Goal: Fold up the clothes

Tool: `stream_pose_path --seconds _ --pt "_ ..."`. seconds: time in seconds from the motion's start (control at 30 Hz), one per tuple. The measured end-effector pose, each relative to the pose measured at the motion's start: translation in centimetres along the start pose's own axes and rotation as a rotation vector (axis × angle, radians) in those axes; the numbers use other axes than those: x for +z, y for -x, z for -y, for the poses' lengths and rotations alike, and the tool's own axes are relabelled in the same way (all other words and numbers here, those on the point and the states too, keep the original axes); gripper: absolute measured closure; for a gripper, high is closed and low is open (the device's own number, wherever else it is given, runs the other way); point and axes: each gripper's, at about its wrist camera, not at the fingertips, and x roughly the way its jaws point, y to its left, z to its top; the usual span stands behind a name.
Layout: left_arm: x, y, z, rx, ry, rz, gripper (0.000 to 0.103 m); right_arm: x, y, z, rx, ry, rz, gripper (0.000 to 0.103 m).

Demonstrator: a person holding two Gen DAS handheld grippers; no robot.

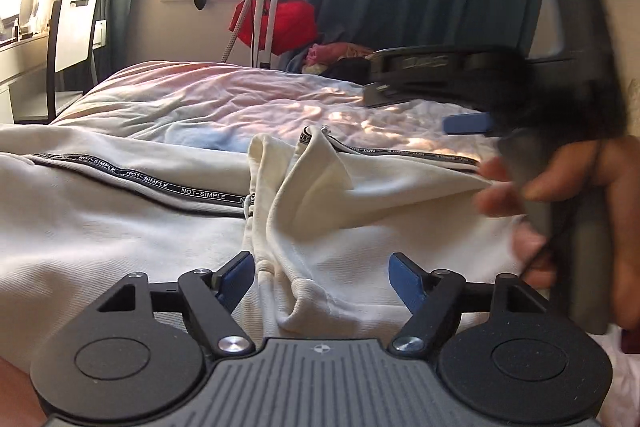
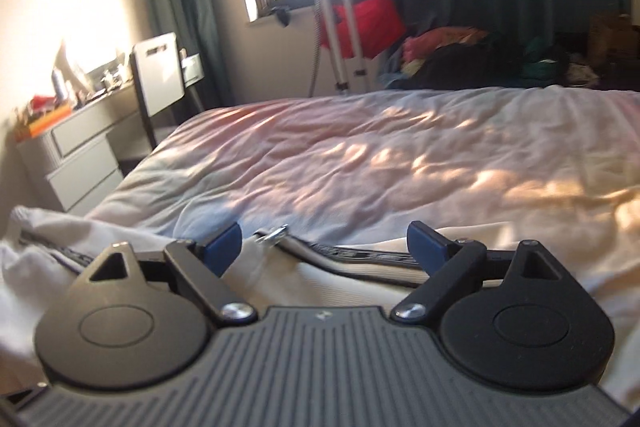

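Observation:
A cream zip jacket [image 1: 120, 227] with black "NOT-SIMPLE" tape [image 1: 168, 187] along its zip lies spread on the near part of the bed. My left gripper [image 1: 322, 279] stands open low over it. A raised fold of the cream cloth [image 1: 312, 195] runs between its blue pads, which do not press on it. In the left wrist view a person's hand [image 1: 568, 187] holds the other gripper, blurred, at the right over the jacket's edge. My right gripper [image 2: 324, 247] is open above the jacket [image 2: 340, 291], with the metal zip pull [image 2: 276, 231] just beyond its fingers and nothing gripped.
A pinkish crumpled duvet [image 2: 360, 155] covers the bed beyond the jacket. A chair [image 2: 160, 75] and grey drawers [image 2: 80, 163] stand at the left. A red bag on a metal stand [image 2: 368, 23] and a heap of clothes [image 2: 460, 55] sit by the window and dark curtains.

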Motion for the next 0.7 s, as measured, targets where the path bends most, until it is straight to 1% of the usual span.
stream_pose_path --seconds 0.17,0.3,0.4,0.53,0.63,0.7 --pt "0.8 2.3 0.1 -0.004 -0.007 0.086 0.015 0.9 6.5 2.2 -0.053 -0.061 0.035 0.012" --pt "1.3 3.9 -0.1 0.014 0.007 0.093 0.013 0.3 12.1 3.2 -0.069 -0.117 0.054 0.012" --pt "1.2 5.0 -1.6 0.024 0.073 0.072 0.013 -1.1 15.3 3.4 -0.062 -0.125 0.074 0.012" --pt "1.0 7.0 -5.1 0.121 0.171 0.047 0.013 -2.7 17.8 3.4 -0.068 -0.130 0.096 0.012" --pt "1.7 8.9 -8.7 0.172 0.294 0.028 0.013 -3.2 18.6 3.2 -0.060 -0.128 0.108 0.012" --pt "2.2 10.3 -11.9 0.188 0.421 0.018 0.013 -3.3 19.0 3.2 -0.046 -0.132 0.122 0.012"
